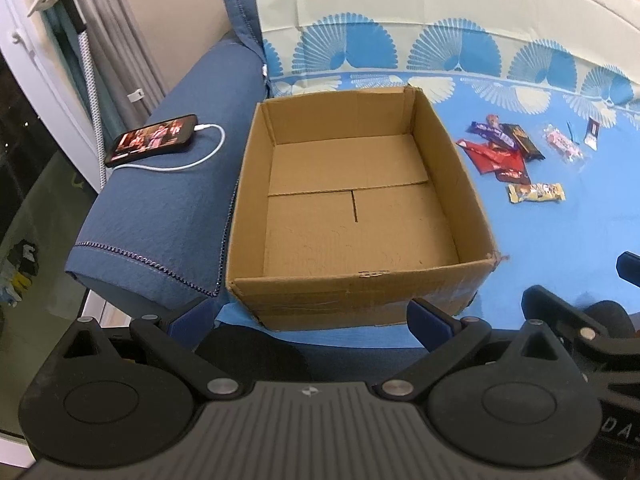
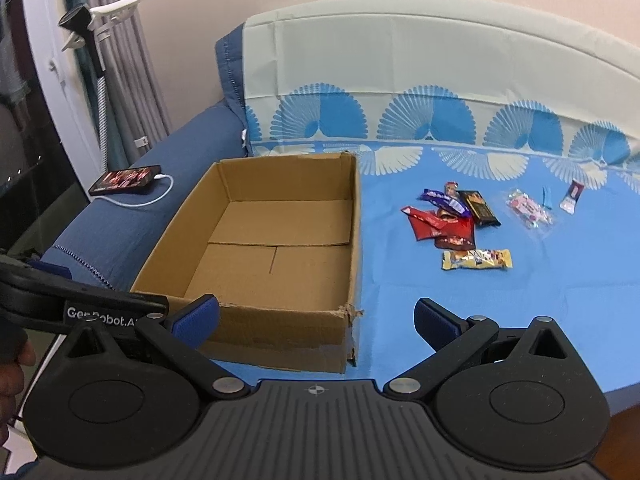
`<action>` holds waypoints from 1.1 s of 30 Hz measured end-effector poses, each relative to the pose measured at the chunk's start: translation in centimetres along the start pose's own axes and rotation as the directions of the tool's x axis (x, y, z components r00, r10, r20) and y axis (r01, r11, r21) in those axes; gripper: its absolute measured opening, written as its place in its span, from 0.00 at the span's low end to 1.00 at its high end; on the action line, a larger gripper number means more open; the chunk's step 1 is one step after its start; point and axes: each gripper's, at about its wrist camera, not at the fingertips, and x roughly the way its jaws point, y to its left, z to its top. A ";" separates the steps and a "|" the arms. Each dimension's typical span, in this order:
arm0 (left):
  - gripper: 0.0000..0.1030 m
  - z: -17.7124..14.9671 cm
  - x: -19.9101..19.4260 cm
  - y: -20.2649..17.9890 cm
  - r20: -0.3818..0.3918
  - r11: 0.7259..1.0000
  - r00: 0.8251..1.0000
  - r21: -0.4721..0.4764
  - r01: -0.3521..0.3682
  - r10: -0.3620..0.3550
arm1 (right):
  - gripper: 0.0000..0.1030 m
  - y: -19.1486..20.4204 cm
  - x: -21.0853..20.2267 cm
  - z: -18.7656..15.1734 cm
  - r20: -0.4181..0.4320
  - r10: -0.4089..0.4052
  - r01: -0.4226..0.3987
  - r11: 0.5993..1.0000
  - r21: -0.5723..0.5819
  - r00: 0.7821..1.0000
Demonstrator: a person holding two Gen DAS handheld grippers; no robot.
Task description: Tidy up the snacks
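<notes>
- Blue fan-patterned sheet [image 2: 460, 320] covers a sofa seat and backrest; a plain pink wall stands behind, grey curtains at far left.
- Cardboard box [image 2: 280, 332] sits open-topped on the sheet, against the sofa armrest [image 1: 160, 208]; its floor is bare, so no snack has been stowed yet, judging by this view.
- Phone [image 1: 152, 140] lies on the armrest with a white cable [image 1: 188, 164] plugged in; neither belongs to the task.
- Snack pile [image 2: 448, 220] lies on the sheet to the right of the box and apart from it: red wrappers, a purple bar, a dark bar, all overlapping.
- Yellow bar [image 2: 477, 260] rests just in front of the pile, its long axis running left to right across the right wrist view.
- Clear pink packet [image 2: 530, 210] and a small white packet [image 2: 572, 197] lie further right, separate from the pile.
- Left gripper [image 1: 304, 320] hovers before the near wall of the box, fingers spread wide, holding nothing.
- Right gripper [image 2: 316, 320] hovers near the box's front right corner, fingers likewise spread and empty.
- Snacks lie ahead and to the right of both tools; the right gripper is judged nearer, so it would likely reach first, closing across the yellow bar's short width.
</notes>
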 end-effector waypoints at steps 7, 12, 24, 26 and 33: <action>1.00 1.4 0.8 -2.7 -0.038 0.998 0.998 0.046 0.047 -0.045 | 1.00 -3.7 0.8 -0.2 -0.001 -0.032 0.032 0.994 0.107 0.999; 1.00 3.5 1.5 -6.1 -0.039 0.991 0.996 0.103 0.086 -0.083 | 1.00 -8.5 1.0 -0.6 0.006 -0.131 0.127 0.972 0.200 0.991; 1.00 9.8 6.2 -15.8 -0.061 0.975 0.993 0.193 0.114 -0.104 | 1.00 -22.2 5.8 -1.9 -0.134 -0.263 0.294 0.813 0.503 0.956; 1.00 10.7 6.8 -16.3 -0.054 0.975 0.995 0.198 0.098 -0.089 | 1.00 -23.4 7.8 -1.7 -0.156 -0.254 0.298 0.796 0.527 0.955; 1.00 14.6 10.7 -17.3 -0.056 0.980 0.998 0.197 0.030 -0.019 | 1.00 -27.2 15.2 0.1 -0.208 -0.244 0.320 0.765 0.558 0.947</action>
